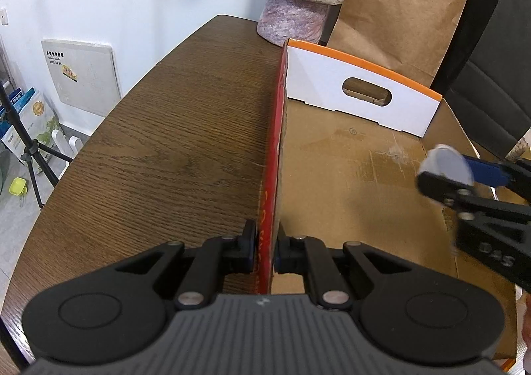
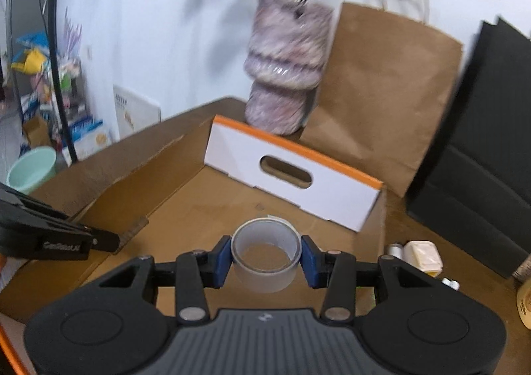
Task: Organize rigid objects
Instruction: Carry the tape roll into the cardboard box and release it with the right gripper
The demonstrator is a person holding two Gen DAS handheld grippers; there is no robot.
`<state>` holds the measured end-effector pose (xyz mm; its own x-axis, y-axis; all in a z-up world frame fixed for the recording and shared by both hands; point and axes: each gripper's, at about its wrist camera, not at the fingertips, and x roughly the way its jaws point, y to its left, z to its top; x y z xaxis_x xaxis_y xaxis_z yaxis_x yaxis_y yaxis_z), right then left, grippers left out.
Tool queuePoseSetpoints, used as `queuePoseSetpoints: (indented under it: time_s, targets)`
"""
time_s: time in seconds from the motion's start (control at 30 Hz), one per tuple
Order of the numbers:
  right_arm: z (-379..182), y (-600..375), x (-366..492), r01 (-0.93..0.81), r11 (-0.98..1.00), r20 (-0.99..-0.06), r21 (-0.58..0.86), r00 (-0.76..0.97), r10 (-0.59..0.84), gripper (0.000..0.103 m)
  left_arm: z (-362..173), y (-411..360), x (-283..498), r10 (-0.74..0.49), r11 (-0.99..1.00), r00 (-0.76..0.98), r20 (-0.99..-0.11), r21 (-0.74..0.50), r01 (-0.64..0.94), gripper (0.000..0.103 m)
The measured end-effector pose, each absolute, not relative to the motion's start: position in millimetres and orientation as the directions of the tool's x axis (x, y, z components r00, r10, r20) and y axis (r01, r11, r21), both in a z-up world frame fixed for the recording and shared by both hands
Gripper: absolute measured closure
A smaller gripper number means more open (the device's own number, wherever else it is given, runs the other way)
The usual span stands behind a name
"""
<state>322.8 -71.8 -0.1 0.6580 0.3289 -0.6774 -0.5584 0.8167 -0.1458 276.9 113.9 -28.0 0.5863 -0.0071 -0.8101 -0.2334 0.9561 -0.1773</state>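
Note:
A shallow cardboard box (image 1: 348, 182) lies open on the wooden table (image 1: 172, 149); its far wall is white with an orange rim and a handle slot (image 1: 366, 91). My left gripper (image 1: 266, 253) is shut on the box's red left wall (image 1: 276, 155). My right gripper (image 2: 265, 260) is shut on a roll of clear tape (image 2: 265, 255) and holds it above the box floor (image 2: 205, 209). The right gripper and its tape (image 1: 446, 165) show at the right edge of the left wrist view. The left gripper (image 2: 99, 240) shows at the left of the right wrist view.
A mottled purple vase (image 2: 285, 66) with flowers stands behind the box. A brown paper bag (image 2: 385, 99) and a black bag (image 2: 474, 149) stand at the back right. Small items, one a cream case (image 2: 423, 257), lie on the table right of the box.

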Motion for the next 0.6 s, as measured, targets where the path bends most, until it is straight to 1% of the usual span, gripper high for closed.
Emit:
queuePoseSetpoints:
  time_s: [0.2, 0.53, 0.6]
  targets:
    - [-14, -51, 334, -0.576, 0.796, -0.723, -0.185, 0.628, 0.286, 0.061, -29, 113, 277, -0.003, 0.958, 0.589, -0.808, -0.171, -0.23, 0.093]
    - [-24, -44, 343, -0.574, 0.792, -0.753, -0.209, 0.611, 0.244, 0.06, -29, 113, 276, -0.003, 0.958, 0.59, -0.808, -0.172, -0.23, 0.093]
    - [-24, -45, 344, -0.571, 0.793, -0.751, -0.214, 0.615, 0.239, 0.055, -29, 113, 276, -0.003, 0.958, 0.59, -0.808, -0.171, -0.23, 0.093]
